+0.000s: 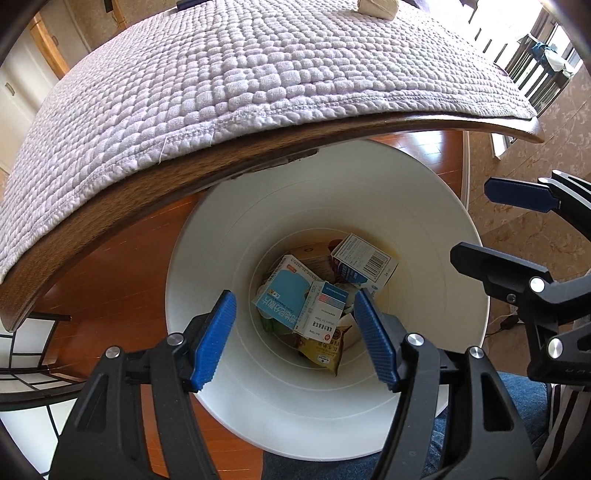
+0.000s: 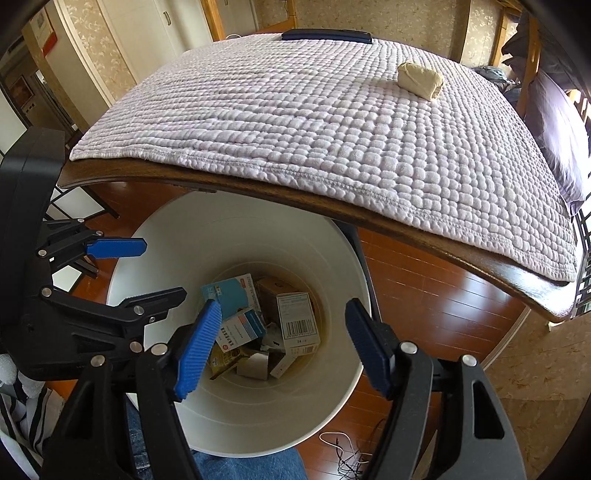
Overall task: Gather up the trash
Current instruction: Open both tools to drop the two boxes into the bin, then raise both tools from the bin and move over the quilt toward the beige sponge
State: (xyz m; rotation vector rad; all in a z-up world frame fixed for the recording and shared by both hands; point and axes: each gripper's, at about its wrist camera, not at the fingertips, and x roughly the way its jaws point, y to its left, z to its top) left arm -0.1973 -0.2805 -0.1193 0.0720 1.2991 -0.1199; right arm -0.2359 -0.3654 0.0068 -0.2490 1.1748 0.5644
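**Both grippers empty above a part-filled bin**

While both wrist views look down past the blue finger pads, the left gripper (image 1: 295,332) hangs over the mouth of the white bin (image 1: 229,258) with its jaws spread wide and nothing between them. The right gripper (image 2: 282,339) stands the same way, jaws apart and empty, above the same bin (image 2: 177,236); in the left view it shows at the right edge (image 1: 517,221), also spread.

Below the pads, the trash lies at the bottom of the bin: a light blue carton (image 1: 286,291), a small white-and-blue box (image 1: 325,306) leaning on it, a white box with a barcode (image 1: 364,260), and a yellow wrapper (image 1: 325,350) nearest the camera. The right view shows the same heap, the barcode box (image 2: 299,317) lying face up beside the blue carton (image 2: 231,293).

The bin stands on a reddish wood floor (image 2: 424,295), partly tucked under the wooden table edge (image 1: 147,192). A lilac quilted cover (image 2: 314,122) lies over the table. Far across it rests a beige crumpled wad (image 2: 419,79), well apart from the bin, and a dark flat object (image 2: 325,36) lies at the far edge.
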